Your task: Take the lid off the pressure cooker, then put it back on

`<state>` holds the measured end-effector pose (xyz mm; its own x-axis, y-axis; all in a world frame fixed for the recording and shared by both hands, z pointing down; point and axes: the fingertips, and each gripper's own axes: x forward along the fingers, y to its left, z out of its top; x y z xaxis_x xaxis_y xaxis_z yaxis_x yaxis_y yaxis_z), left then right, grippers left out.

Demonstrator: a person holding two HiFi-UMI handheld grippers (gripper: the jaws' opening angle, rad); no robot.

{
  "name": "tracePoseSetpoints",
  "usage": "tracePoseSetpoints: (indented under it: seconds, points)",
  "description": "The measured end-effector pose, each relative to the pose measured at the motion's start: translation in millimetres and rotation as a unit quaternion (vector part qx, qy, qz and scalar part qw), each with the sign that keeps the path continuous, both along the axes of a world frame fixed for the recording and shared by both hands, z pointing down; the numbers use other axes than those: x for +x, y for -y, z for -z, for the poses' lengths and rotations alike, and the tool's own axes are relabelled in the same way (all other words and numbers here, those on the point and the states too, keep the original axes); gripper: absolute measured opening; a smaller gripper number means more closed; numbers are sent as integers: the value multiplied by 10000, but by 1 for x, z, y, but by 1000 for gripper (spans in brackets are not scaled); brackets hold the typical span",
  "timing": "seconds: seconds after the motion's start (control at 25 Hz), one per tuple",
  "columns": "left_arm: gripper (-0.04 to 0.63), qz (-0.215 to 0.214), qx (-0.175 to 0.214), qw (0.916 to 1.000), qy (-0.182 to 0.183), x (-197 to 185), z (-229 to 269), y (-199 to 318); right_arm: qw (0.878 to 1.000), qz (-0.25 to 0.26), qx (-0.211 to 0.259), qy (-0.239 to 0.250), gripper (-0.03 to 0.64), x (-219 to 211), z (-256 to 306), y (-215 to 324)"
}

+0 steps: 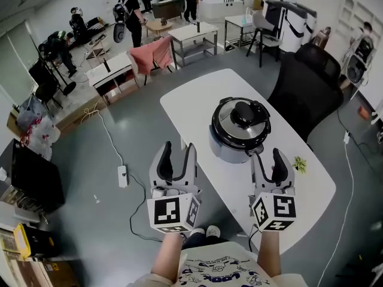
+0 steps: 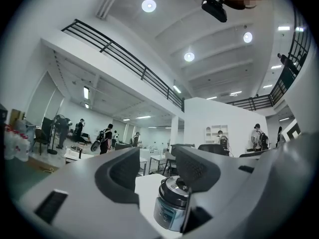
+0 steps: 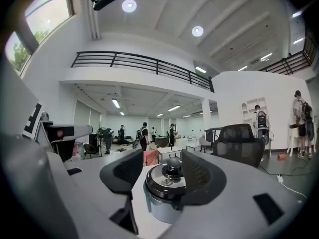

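Note:
The pressure cooker (image 1: 230, 141), silver with a black lid (image 1: 240, 119) and a black knob on top, stands on the white table (image 1: 197, 97). My right gripper (image 1: 267, 155) hovers level just in front of it, open, with nothing between its fingers. My left gripper (image 1: 178, 148) is at the table's left edge, to the left of the cooker, open and empty. In the right gripper view the cooker (image 3: 162, 195) and its lid (image 3: 167, 180) show beyond the right gripper (image 3: 162, 166). In the left gripper view the cooker (image 2: 172, 208) is partly hidden by one jaw of the left gripper (image 2: 157, 171).
A black office chair (image 1: 305, 88) stands at the table's far right side. A small green item (image 1: 299, 163) lies on the table to the right of my right gripper. A power strip (image 1: 122, 175) with a cable lies on the floor at left. Other tables and people are far behind.

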<state>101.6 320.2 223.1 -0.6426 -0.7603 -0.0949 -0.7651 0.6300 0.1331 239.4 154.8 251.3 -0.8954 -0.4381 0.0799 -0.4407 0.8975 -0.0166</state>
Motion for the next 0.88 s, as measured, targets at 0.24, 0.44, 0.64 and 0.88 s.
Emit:
tracePoseSetpoints:
  seconds: [0.24, 0.44, 0.64, 0.88]
  points:
    - [227, 60, -110, 9999, -30, -8, -8, 9, 9997, 229, -77, -76, 281, -17, -10, 7]
    - [227, 6, -229, 9997, -42, -19, -16, 27, 9995, 292, -100, -96, 290, -31, -16, 21]
    - [227, -205, -190, 9996, -92, -52, -24, 54, 9995, 253, -94, -161, 296, -63, -24, 38]
    - [227, -691, -176, 9973, -169, -108, -37, 112, 9994, -52, -86, -325, 310, -112, -38, 79]
